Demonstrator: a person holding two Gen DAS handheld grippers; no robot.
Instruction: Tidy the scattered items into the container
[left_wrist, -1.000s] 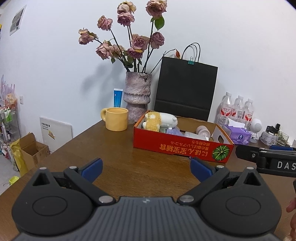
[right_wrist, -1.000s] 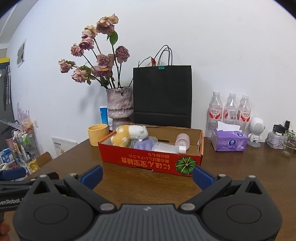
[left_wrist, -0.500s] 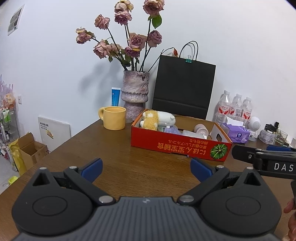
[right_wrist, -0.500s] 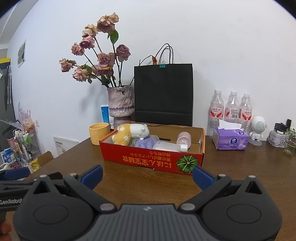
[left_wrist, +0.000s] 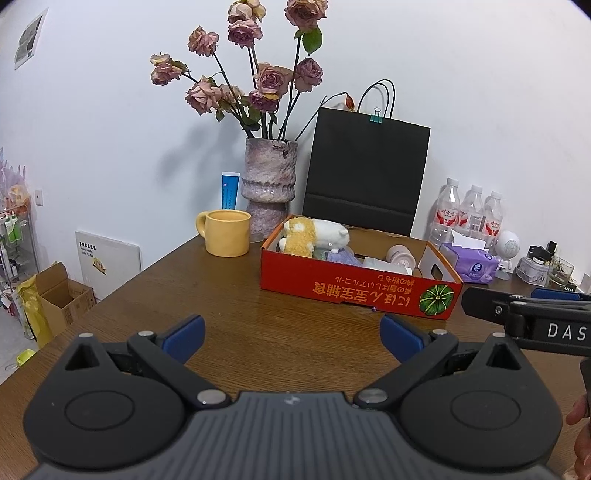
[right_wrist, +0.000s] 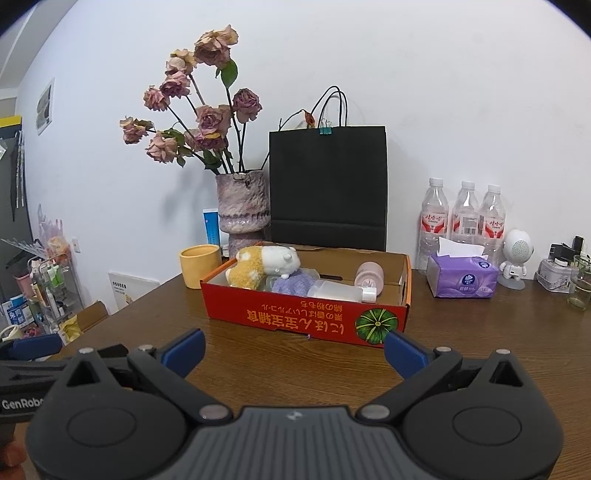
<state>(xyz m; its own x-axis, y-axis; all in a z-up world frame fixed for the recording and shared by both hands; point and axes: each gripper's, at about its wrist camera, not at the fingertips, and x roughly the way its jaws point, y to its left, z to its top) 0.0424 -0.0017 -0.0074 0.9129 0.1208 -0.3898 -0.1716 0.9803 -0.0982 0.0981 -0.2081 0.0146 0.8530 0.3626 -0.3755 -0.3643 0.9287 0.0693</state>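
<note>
Right wrist view shows the red box (right_wrist: 306, 317) ahead of the right gripper (right_wrist: 293, 345), jaws spread and empty like the left gripper's (left_wrist: 291, 334), on a brown wooden table (right_wrist: 480, 332) by a white wall (right_wrist: 443, 92).

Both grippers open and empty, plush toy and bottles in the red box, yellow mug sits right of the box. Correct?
Not quite. The yellow mug sits left of the red box, near the vase, as the right wrist view shows. Everything else stands: both grippers open and empty, plush toy and bottles inside.

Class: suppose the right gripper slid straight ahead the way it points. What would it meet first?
Probably the red box: its front wall faces the open right gripper across bare table. Depth is uncertain.
</note>
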